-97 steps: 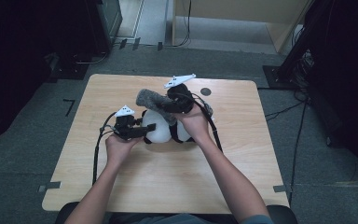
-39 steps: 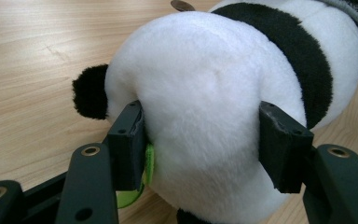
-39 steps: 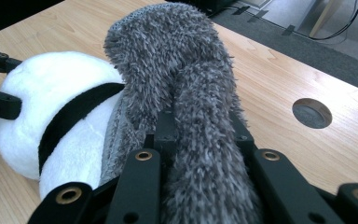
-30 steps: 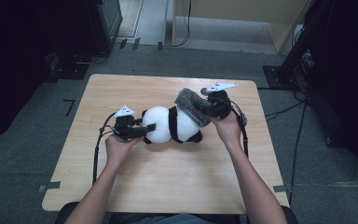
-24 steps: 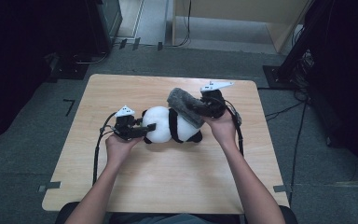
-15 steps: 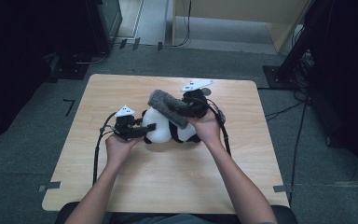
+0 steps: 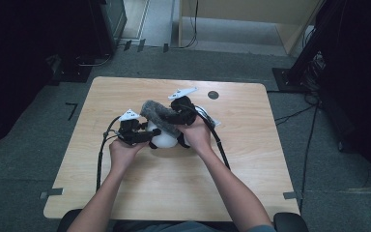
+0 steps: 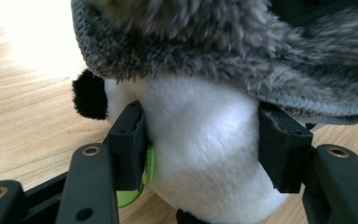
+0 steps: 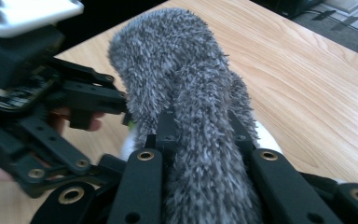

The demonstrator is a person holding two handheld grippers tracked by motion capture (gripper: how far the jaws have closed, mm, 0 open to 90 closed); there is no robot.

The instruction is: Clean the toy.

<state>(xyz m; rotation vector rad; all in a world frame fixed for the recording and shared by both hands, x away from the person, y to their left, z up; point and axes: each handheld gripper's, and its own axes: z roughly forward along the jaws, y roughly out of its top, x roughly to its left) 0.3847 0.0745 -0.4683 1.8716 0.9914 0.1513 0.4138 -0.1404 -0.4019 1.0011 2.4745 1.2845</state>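
**Hat going onto plush panda, both grippers loaded**

High view: panda toy (image 7: 166, 139) mid-table (image 7: 125, 193), grey furry hat (image 7: 158, 116) over it. Soft, light, squashy; best held at head or hat brim.

Left gripper view: left gripper (image 8: 200, 149) half-closed, pads pinching white head.

Right gripper view: right gripper (image 9: 200, 135) clamped tight on hat fabric.

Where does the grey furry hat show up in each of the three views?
High view: grey furry hat sits at table centre, over the panda plush.
Left gripper view: hat spans the top, resting on the plush.
Right gripper view: hat rises mid-frame from the right gripper.
Shared landmark: the wooden table.
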